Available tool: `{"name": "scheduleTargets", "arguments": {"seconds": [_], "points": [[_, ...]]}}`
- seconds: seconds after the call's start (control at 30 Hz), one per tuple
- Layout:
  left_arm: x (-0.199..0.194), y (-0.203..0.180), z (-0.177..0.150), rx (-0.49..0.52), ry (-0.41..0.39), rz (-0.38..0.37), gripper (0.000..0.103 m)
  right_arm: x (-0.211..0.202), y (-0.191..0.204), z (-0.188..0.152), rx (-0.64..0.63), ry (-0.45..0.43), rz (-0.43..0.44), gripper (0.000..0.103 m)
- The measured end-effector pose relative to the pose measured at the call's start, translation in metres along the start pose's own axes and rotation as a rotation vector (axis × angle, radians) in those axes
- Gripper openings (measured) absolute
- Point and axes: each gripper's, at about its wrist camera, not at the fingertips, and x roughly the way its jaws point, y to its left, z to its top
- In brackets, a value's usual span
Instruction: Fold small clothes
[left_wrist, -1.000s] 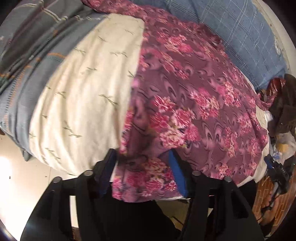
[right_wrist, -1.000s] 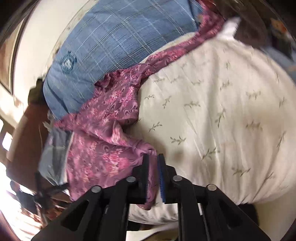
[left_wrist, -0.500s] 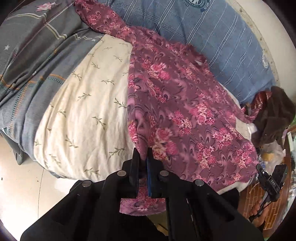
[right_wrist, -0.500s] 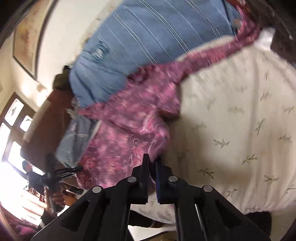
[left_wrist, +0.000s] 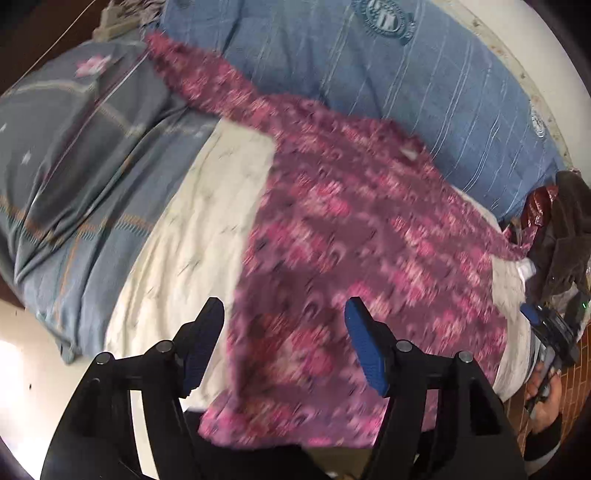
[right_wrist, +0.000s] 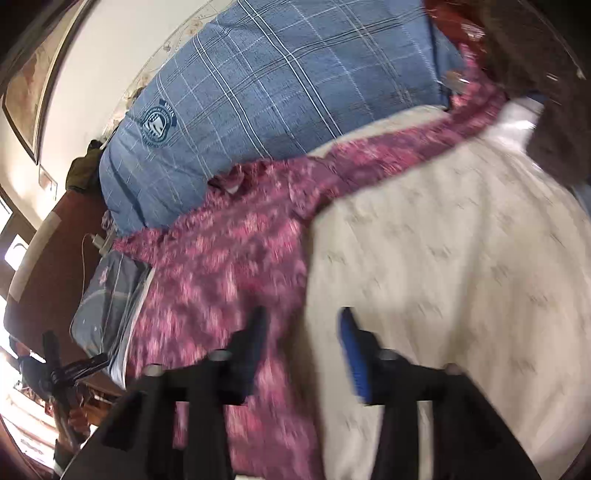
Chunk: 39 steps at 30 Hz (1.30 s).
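A purple top with pink flowers lies spread on the cream bed sheet, one sleeve stretched toward the far left and its hem hanging over the near bed edge. My left gripper hovers above the hem with its jaws opening; the cloth shows behind the gap and neither pad touches it. In the right wrist view the top fills the left half and the sheet the right. My right gripper hangs over the top's edge, jaws opening, with nothing pinched. Both views are motion-blurred.
A blue plaid quilt runs along the far side by the wall. A grey quilt lies at the left. Dark clothes are piled at the right end. A person's hand holds a device beside the bed.
Half a second ago both grippers were shut on the top's near edge. Both have let go and drawn up and back, and the top now lies flatter on the sheet.
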Motion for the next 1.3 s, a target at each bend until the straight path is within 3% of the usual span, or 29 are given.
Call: {"name": "scheduleTargets", "arguments": {"seconds": [0.17, 0.2, 0.23, 0.27, 0.3, 0.43, 0.47, 0.5, 0.57, 0.6, 0.63, 0.67, 0.73, 0.8, 0.9, 1.07, 1.2, 1.27, 1.3], "points": [[0.043, -0.034, 0.018, 0.024, 0.072, -0.032, 0.067, 0.083, 0.002, 0.026, 0.066, 0.026, -0.028, 0.052], [0.051, -0.039, 0.021, 0.031, 0.091, -0.033, 0.067, 0.096, 0.005, 0.024, 0.064, 0.051, -0.021, 0.046], [0.055, -0.044, 0.025, 0.035, 0.097, -0.038, 0.067, 0.104, 0.009, 0.021, 0.047, 0.077, -0.017, 0.02], [0.057, -0.049, 0.028, 0.04, 0.09, -0.047, 0.067, 0.11, 0.017, 0.025, 0.016, 0.098, -0.014, 0.002], [0.056, -0.052, 0.031, 0.048, 0.075, -0.052, 0.067, 0.111, 0.022, 0.031, 0.004, 0.111, 0.006, 0.004], [0.067, -0.063, 0.044, 0.069, 0.055, -0.022, 0.067, 0.082, 0.011, 0.066, 0.058, -0.041, 0.008, 0.003], [0.075, -0.064, 0.046, 0.062, 0.067, -0.02, 0.067, 0.085, -0.002, 0.072, 0.094, -0.032, 0.002, 0.003], [0.085, -0.064, 0.047, 0.048, 0.088, -0.016, 0.067, 0.094, -0.011, 0.073, 0.095, -0.002, -0.059, 0.004], [0.105, -0.063, 0.046, 0.032, 0.134, 0.004, 0.067, 0.114, -0.017, 0.065, 0.066, 0.099, -0.113, 0.005], [0.115, -0.063, 0.043, 0.029, 0.158, 0.022, 0.067, 0.113, -0.017, 0.06, 0.057, 0.09, -0.108, 0.005], [0.115, -0.065, 0.04, 0.043, 0.136, 0.032, 0.068, 0.103, -0.018, 0.056, 0.067, 0.069, -0.085, 0.014], [0.111, -0.068, 0.037, 0.069, 0.104, 0.041, 0.069, 0.094, -0.021, 0.054, 0.083, 0.065, -0.075, 0.015], [0.109, -0.073, 0.035, 0.095, 0.118, 0.041, 0.069, 0.072, -0.035, 0.059, 0.116, 0.02, -0.092, 0.016], [0.102, -0.078, 0.038, 0.1, 0.102, 0.01, 0.069, 0.044, -0.056, 0.073, 0.154, -0.065, -0.16, 0.019], [0.091, -0.089, 0.05, 0.1, 0.04, -0.019, 0.069, 0.01, -0.09, 0.1, 0.22, -0.158, -0.305, 0.041], [0.11, -0.115, 0.082, 0.079, 0.023, -0.061, 0.069, -0.022, -0.128, 0.153, 0.324, -0.268, -0.432, 0.05], [0.13, -0.13, 0.097, 0.059, 0.018, -0.101, 0.069, -0.017, -0.147, 0.187, 0.325, -0.278, -0.507, 0.059], [0.14, -0.138, 0.1, 0.071, 0.017, -0.11, 0.069, -0.001, -0.151, 0.199, 0.299, -0.237, -0.625, 0.059], [0.145, -0.144, 0.102, 0.079, 0.019, -0.11, 0.069, 0.007, -0.154, 0.203, 0.296, -0.21, -0.647, 0.051]]}}
